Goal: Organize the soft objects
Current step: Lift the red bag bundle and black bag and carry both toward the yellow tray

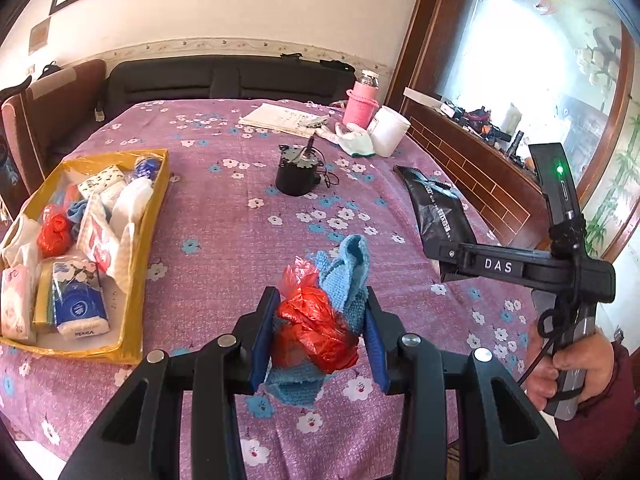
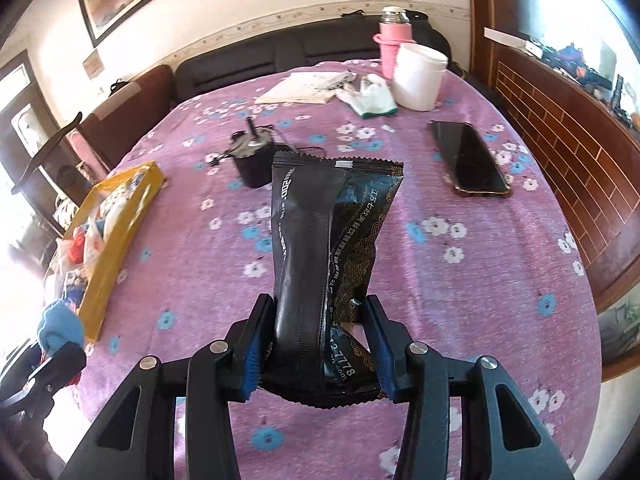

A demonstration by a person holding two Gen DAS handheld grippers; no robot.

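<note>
We see our left gripper (image 1: 320,336) clamped on a red plastic bag (image 1: 316,328) and a blue cloth (image 1: 348,276) bunched together, held above the purple flowered tablecloth (image 1: 224,240), with the yellow box (image 1: 152,216) of soft items off to its left. Our right gripper (image 2: 316,344) squeezes a black packet (image 2: 320,248) upright between its pads, clear of the tablecloth

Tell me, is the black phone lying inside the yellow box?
No, the phone lies flat on the purple tablecloth near the right edge, far from the yellow box on the left.
</note>
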